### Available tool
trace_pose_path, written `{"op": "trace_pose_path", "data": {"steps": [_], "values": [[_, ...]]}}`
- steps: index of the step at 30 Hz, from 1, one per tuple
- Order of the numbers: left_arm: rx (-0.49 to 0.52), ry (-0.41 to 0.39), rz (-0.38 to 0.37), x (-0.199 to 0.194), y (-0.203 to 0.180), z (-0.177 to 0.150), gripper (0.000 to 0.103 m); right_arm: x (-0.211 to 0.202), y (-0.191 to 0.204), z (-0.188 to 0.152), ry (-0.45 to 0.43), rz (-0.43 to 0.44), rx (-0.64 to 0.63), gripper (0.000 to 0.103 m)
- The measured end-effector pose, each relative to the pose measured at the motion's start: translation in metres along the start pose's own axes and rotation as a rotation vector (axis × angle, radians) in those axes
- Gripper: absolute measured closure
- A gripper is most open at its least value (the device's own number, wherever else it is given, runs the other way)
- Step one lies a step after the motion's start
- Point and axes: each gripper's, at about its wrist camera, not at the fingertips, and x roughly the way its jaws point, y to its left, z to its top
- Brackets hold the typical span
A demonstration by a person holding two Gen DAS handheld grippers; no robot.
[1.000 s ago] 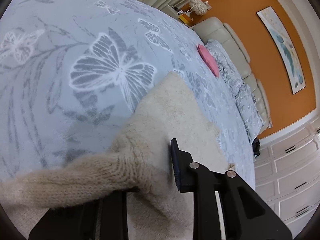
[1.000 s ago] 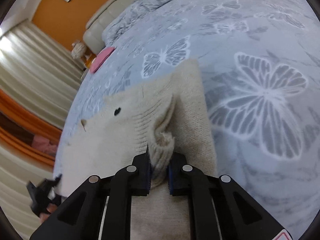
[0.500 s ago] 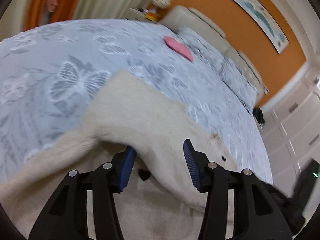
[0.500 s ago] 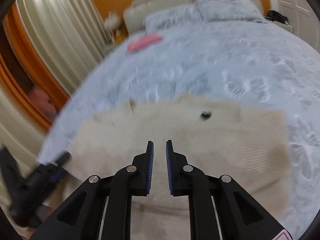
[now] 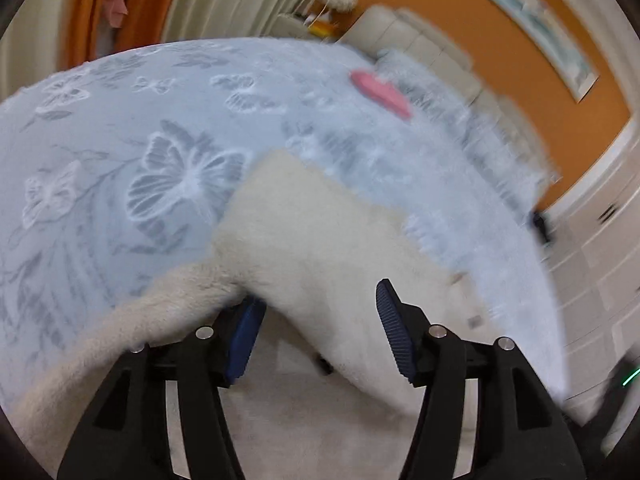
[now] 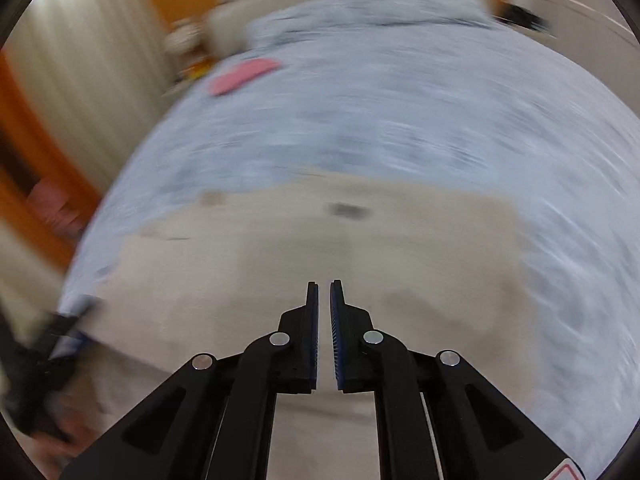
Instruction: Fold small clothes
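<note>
A wide bed with a pale blue butterfly-print cover (image 5: 120, 128) carries the cream knitted sweater (image 5: 312, 232), lying near its front edge. One sleeve (image 5: 132, 320) looks folded across the body; the rest seems still to do. The left claw (image 5: 316, 328) is opening, fabric loose between its jaws. The right claw (image 6: 324, 292) hovers nearly shut, empty.

Cream knit sweater on the bed

The sweater (image 5: 320, 232) is fuzzy, off-white knit and lies spread on the bed (image 5: 120, 140), which has a pale blue cover with a butterfly print. One sleeve (image 5: 120, 328) trails off toward the lower left. In the right wrist view a small dark spot (image 6: 346, 210) shows on the sweater's flat upper part; blur hides finer detail.
</note>
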Motion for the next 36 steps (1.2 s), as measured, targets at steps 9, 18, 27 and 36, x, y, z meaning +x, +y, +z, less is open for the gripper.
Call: {"op": "trace_pose_path", "data": {"steps": [9, 18, 27, 36], "values": [[-0.24, -0.01, 0.209, -0.005, 0.045, -0.009, 0.05, 0.119, 0.159, 0.046, 0.199, 0.19, -0.334, 0.097], [-0.214, 0.041, 0.184, 0.002, 0.041, -0.011, 0.041, 0.15, 0.176, 0.045, 0.213, 0.108, -0.416, 0.064], [-0.136, 0.084, 0.228, 0.027, 0.038, -0.006, 0.045, 0.192, 0.2, 0.048, 0.241, 0.066, -0.468, 0.094], [-0.096, 0.087, 0.242, 0.031, 0.033, -0.007, 0.042, 0.116, 0.143, 0.052, 0.128, 0.17, -0.27, 0.093]]}}
